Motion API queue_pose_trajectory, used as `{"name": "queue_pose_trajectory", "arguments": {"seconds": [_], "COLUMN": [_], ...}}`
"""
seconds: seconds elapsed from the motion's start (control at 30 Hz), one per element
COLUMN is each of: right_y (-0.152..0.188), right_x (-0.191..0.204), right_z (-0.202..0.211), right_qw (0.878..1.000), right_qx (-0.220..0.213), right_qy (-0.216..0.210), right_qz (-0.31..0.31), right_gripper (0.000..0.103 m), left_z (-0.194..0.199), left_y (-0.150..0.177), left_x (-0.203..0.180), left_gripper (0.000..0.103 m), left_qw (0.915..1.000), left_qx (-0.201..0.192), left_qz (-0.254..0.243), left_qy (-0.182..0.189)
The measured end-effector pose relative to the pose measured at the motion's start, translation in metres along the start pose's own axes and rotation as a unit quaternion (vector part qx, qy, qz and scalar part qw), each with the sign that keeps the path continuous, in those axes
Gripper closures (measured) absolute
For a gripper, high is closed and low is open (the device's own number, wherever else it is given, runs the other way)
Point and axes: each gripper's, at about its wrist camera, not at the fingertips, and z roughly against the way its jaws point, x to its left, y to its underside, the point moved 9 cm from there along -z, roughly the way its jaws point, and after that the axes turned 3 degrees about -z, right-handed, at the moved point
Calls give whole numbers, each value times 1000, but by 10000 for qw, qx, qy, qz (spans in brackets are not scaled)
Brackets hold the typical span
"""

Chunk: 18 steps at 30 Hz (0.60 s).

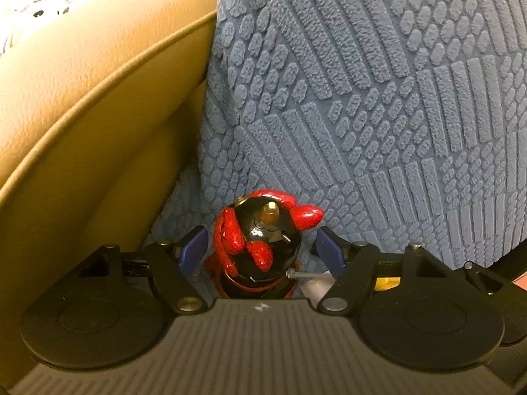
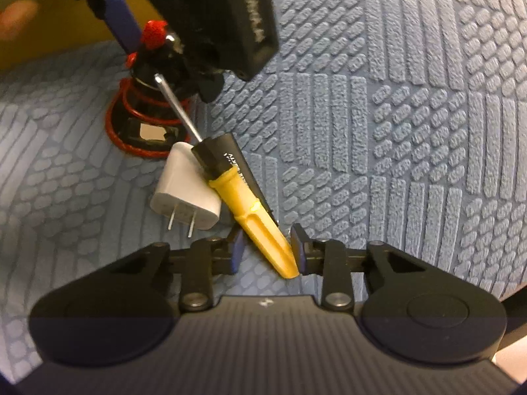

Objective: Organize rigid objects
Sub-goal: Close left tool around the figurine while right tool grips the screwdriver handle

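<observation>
A black figurine with red glossy parts (image 1: 260, 243) stands on the blue textured cover, between the open fingers of my left gripper (image 1: 260, 250); the pads do not touch it. It also shows in the right wrist view (image 2: 148, 75), with the left gripper (image 2: 197, 16) over it. A yellow-and-black screwdriver (image 2: 243, 204) lies across a white plug adapter (image 2: 184, 194) and a black flat object (image 2: 237, 161). My right gripper (image 2: 268, 250) is open around the yellow handle's end; the handle rests against the right pad.
The blue textured cushion (image 1: 362, 98) rises behind the figurine. A tan leather sofa arm (image 1: 82, 98) curves at the left. The screwdriver's metal tip (image 1: 303, 275) lies just right of the figurine.
</observation>
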Motion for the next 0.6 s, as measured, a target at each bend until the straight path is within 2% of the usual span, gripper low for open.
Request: {"name": "queue_pose_trajectory", "arguments": {"seconds": [0.23, 0.33, 0.37, 0.6], "right_y": [-6, -4, -2, 14], "right_x": [17, 21, 22, 22], "right_z": [-12, -14, -13, 30], "right_qw": [9999, 9999, 9999, 9997], "right_qx": [17, 52, 73, 195], "right_qy": [17, 12, 5, 23], "right_qz": [100, 133, 130, 138], "right_gripper": [73, 74, 74, 76], "left_z": [-11, -18, -20, -12], "left_y": [-8, -6, -7, -9], "left_x": [14, 19, 22, 16], "left_gripper": [29, 39, 40, 40], "left_qw": [9999, 9999, 9999, 9995], "left_qx": [47, 66, 60, 54], "left_qz": [87, -9, -50, -256], "left_qy": [123, 146, 133, 174]}}
